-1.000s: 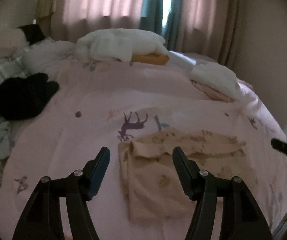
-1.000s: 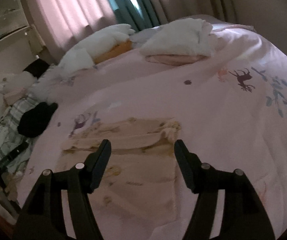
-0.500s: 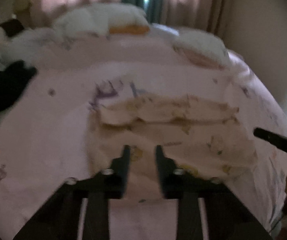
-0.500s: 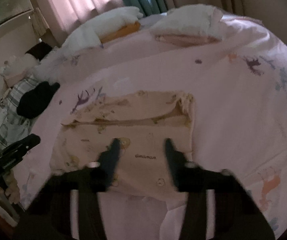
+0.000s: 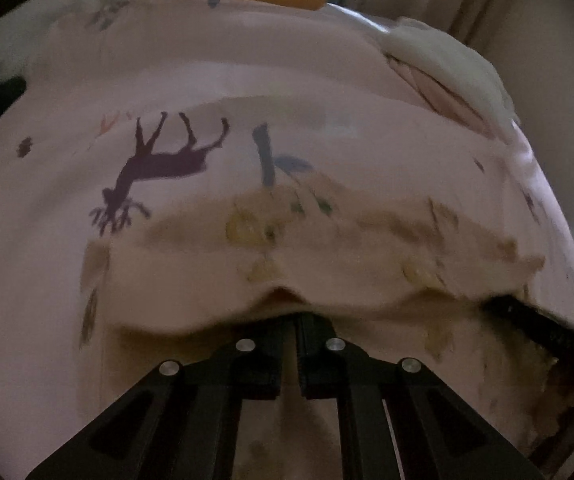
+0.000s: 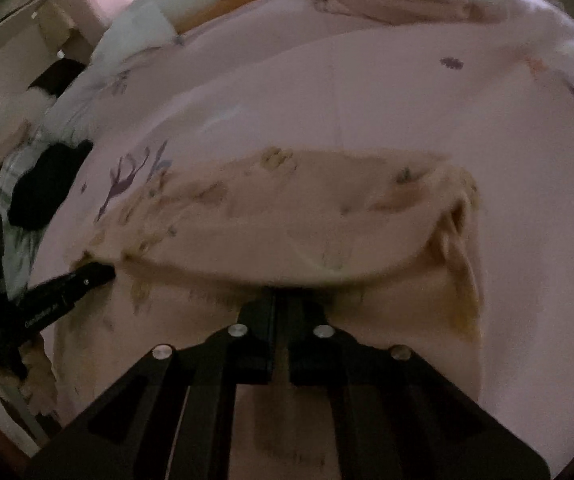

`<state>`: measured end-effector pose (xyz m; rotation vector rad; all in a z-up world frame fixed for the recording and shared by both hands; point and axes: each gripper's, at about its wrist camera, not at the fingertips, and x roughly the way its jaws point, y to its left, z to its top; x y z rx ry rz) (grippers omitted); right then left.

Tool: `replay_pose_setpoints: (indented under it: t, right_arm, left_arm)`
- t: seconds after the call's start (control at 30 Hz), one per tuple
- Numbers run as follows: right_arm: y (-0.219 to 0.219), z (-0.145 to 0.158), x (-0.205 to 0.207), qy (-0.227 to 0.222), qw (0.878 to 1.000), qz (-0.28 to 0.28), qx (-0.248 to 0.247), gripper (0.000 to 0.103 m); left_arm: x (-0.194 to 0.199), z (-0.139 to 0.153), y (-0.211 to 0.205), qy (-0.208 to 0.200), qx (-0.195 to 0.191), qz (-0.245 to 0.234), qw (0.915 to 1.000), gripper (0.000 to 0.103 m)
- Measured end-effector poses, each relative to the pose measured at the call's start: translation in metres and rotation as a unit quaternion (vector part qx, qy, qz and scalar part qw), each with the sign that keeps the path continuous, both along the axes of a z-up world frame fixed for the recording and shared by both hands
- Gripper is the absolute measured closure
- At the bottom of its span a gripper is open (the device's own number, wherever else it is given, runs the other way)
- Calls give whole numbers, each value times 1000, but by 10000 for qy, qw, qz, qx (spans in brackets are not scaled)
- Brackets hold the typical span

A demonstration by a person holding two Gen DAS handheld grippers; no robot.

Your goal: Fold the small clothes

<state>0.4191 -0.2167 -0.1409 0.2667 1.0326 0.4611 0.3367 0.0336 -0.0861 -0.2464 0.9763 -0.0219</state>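
Step in hand: the near hem of the beige garment (image 5: 327, 264) is being pinched and lifted by both grippers, so a lengthwise fold away from the person appears to be under way.
Left gripper (image 5: 297, 320): its jaws are being pressed together on the hem, with cloth bulging over the tips; it is also seen from the right wrist view at the garment's left edge (image 6: 87, 276).
Right gripper (image 6: 277, 292): its jaws are likewise being held nearly shut on the hem, the raised edge hiding the tips.
Garment position: it is lying spread across the middle of the pink bedspread (image 6: 327, 100), just below the purple deer print (image 5: 155, 164), with its far edge resting flat.
Next move: the lifted hem is judged to need carrying forward evenly by both grippers and laying onto the far edge, the two corners being kept level so the fold is not skewed.
Material: the garment is being read as thin, soft knit with small faded prints; it is draping limply between the two pinch points.
Shape: a wide, shallow rectangle, with a gathered, ruffled right end (image 6: 459, 216).
Hedge: motion blur is softening the views, so the exact layers being gripped cannot be told.
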Motion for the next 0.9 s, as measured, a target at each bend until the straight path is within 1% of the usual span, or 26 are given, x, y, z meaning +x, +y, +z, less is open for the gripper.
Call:
replay_pose_setpoints:
  t: [0.1,0.17,0.23,0.33,0.43,0.5,0.53,0.57,0.6,0.63,0.67,0.7,0.73,0.77,0.83,0.87,0.9]
  right_arm:
    - [-7,-7,29,394,9979,-218,473,103]
    - [-8,-12,44,448,9971,-255,555,103]
    - [-4,-17,57,501,9966,-302,582,103]
    - [1,-14,55,450,9974,-305,482,103]
    - [8,-10,47,136,9994,-214,219,103]
    - [10,-10,42,2,9996,-272,113,103]
    - [10,-9,41,-49,9996,-290,45,103]
    - [11,-7,41,-64,9994,-328,-5,103]
    - [9,-3,35,-28,9992,-393,-31,103]
    - [7,-1,34,24,9991,-423,-28,103]
    - [1,9,21,26,9988,-492,71,100]
    - [-6,17,11,-100,9983,-556,149,95]
    - [-9,22,1,-215,9980,-570,155,96]
    - [-14,31,-13,-314,9978,-582,113,96]
    - [-23,43,-36,-382,9974,-604,74,95]
    - [-30,50,-53,-464,9975,-518,148,95]
    - [-33,54,-64,-508,9974,-474,185,95]
  left_arm:
    - [21,-3,11,37,-200,145,9997,95]
    - [34,-9,15,101,-188,228,9995,95]
    - [41,-11,17,44,-154,260,9995,95]
    - [35,-12,15,-70,-55,287,9996,95]
    - [28,-11,6,-221,263,230,9991,95]
    - [26,-9,3,-261,368,269,9986,95]
    - [23,-8,5,-230,314,308,9988,95]
    - [27,-7,3,-166,238,339,9990,95]
    - [23,-4,8,-75,76,441,9990,95]
    - [16,1,16,67,-140,563,9983,92]
    - [6,9,22,182,-229,625,9976,90]
    - [-2,15,24,167,-207,576,9980,84]
    - [-19,29,26,15,55,511,9987,78]
    - [-31,40,28,-110,372,551,9977,74]
    - [-62,58,30,-377,878,637,9934,58]
    - [-80,66,31,-507,931,564,9928,55]
    - [-97,70,32,-566,880,472,9934,52]
